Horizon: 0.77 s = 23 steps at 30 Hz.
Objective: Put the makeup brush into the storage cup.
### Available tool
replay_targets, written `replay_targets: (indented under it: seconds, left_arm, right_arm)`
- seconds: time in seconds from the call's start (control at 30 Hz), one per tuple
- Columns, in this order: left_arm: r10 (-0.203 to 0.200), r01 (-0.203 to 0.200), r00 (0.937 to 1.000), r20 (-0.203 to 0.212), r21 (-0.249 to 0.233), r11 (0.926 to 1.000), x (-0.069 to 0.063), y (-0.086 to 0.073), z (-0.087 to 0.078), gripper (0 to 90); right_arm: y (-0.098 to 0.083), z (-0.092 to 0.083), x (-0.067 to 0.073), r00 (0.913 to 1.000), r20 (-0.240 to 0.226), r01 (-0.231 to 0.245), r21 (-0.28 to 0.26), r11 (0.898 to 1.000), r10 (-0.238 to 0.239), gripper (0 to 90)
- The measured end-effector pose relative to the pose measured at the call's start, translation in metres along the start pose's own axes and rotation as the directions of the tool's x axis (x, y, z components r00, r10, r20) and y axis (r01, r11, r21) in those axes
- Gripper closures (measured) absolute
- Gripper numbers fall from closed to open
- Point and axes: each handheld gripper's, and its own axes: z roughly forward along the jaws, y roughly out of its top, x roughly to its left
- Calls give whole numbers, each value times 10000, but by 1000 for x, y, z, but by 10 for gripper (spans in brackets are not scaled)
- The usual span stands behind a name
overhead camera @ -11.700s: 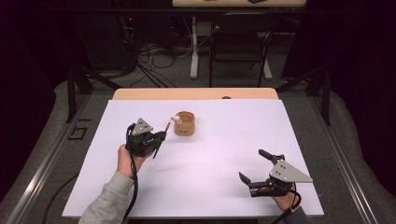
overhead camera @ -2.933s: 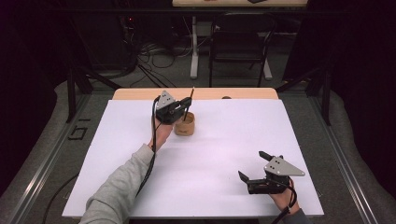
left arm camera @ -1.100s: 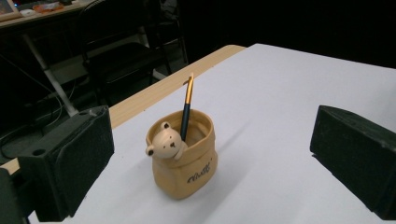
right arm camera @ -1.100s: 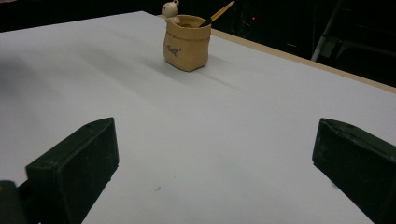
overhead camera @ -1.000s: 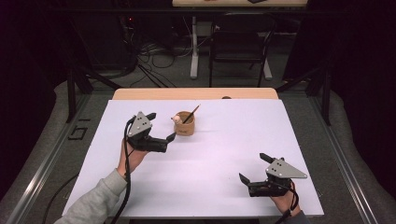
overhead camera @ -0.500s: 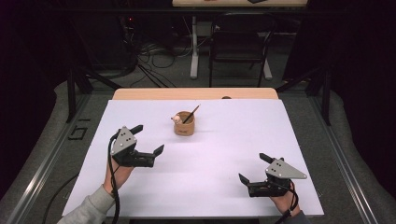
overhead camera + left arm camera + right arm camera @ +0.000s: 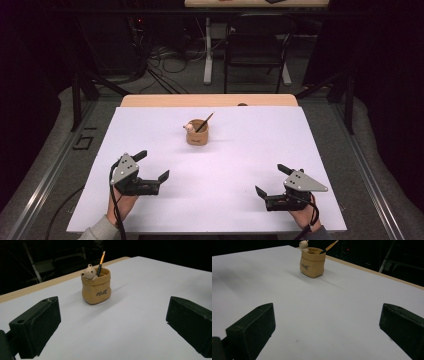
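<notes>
My left tongs (image 7: 151, 165) hover near the front left corner of the white surface (image 7: 250, 150), jaws spread wide with nothing between them. My right tongs (image 7: 272, 181) sit near the front right corner, likewise spread wide and empty. Between the two there is a broad bare stretch of white sheet, and more bare sheet runs ahead of both toward the far edge, where a strip of pale wood (image 7: 165, 100) shows beyond the white. The right tongs lie close to the front edge and not far from the right edge; the left tongs are a little further in from the front. Well apart from both, near the middle of the far half, stands a small tan pouch-shaped pot (image 7: 96, 287) with a tiny bear figure (image 7: 89, 272) at its rim. A dark pencil (image 7: 100, 263) with an orange end leans inside it, tilted over the rim.
</notes>
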Motion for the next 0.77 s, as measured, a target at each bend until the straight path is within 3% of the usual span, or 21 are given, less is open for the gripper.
replay_targets:
  seconds: [0.2, 0.4, 0.5, 0.67, 0.77]
  left_arm:
    - [133, -137, 9998, -112, -317, 9994, -6, -12, -9, 0]
    - [273, -269, 9995, -175, 242, 9993, -10, -25, -12, 0]
    - [172, -171, 9998, -58, 301, 9994, -11, -27, -12, 0]
    - [361, -370, 9991, 221, 448, 9983, -11, -28, -7, 0]
    - [178, -204, 9991, 393, 658, 9976, -8, -30, -3, 0]
  right_arm:
    - [0, 0, 0, 10000, -4, -18, 22, 10000, 18, 0]
    - [0, 0, 1, 10000, -39, -14, 27, 10000, 14, 0]
    - [0, 0, 2, 10000, -73, 2, -37, 10000, -2, 0]
    - [0, -1, 3, 9999, -120, 83, 22, 10000, -83, 0]
    - [0, 0, 3, 9999, -91, 99, -3, 10000, -99, 0]
